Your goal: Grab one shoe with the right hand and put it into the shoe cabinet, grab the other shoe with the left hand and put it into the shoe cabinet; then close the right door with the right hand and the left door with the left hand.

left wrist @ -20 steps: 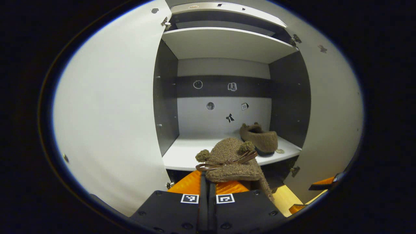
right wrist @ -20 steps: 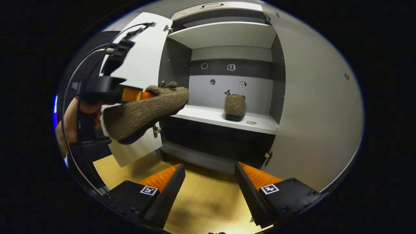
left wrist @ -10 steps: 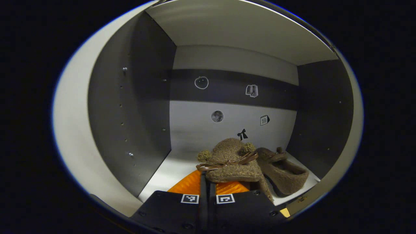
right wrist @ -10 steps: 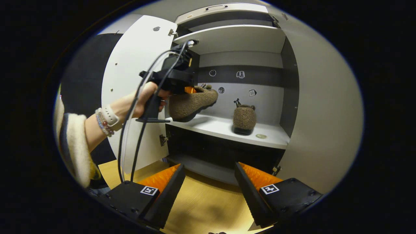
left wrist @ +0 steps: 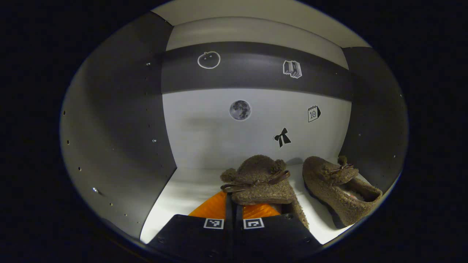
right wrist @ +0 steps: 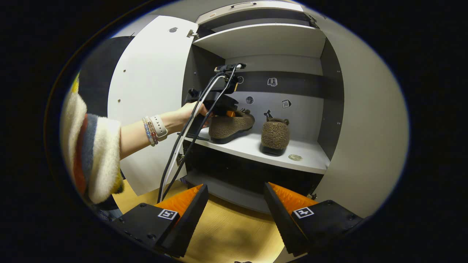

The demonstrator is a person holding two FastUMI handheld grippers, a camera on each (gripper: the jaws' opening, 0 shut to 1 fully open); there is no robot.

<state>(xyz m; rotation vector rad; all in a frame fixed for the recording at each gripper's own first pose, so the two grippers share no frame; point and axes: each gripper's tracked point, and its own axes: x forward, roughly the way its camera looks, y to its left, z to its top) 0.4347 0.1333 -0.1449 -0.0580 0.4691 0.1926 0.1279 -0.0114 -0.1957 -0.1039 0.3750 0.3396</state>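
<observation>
My left gripper (left wrist: 234, 204) is shut on a fuzzy brown shoe (left wrist: 261, 184) with a bow, holding it low over the white shelf (left wrist: 182, 193) inside the shoe cabinet. The other brown shoe (left wrist: 338, 186) lies on that shelf just to its right. In the right gripper view, the held shoe (right wrist: 230, 126) is at the shelf's left part, with the left gripper (right wrist: 219, 104) and a hand behind it. The second shoe (right wrist: 275, 135) stands on the shelf (right wrist: 303, 160) to the right. My right gripper (right wrist: 236, 210) is open over the wooden floor, in front of the cabinet.
Both cabinet doors stand open: the left door (right wrist: 146, 95) and the right door (right wrist: 362, 128). An upper shelf (right wrist: 263, 40) spans the cabinet above. A small round disc (right wrist: 295, 157) lies near the shelf's front right. A striped sleeve (right wrist: 91, 153) reaches in from the left.
My left gripper has carried its shoe forward from outside the cabinet into the shelf compartment and down beside the other shoe. The right gripper has hardly moved.
</observation>
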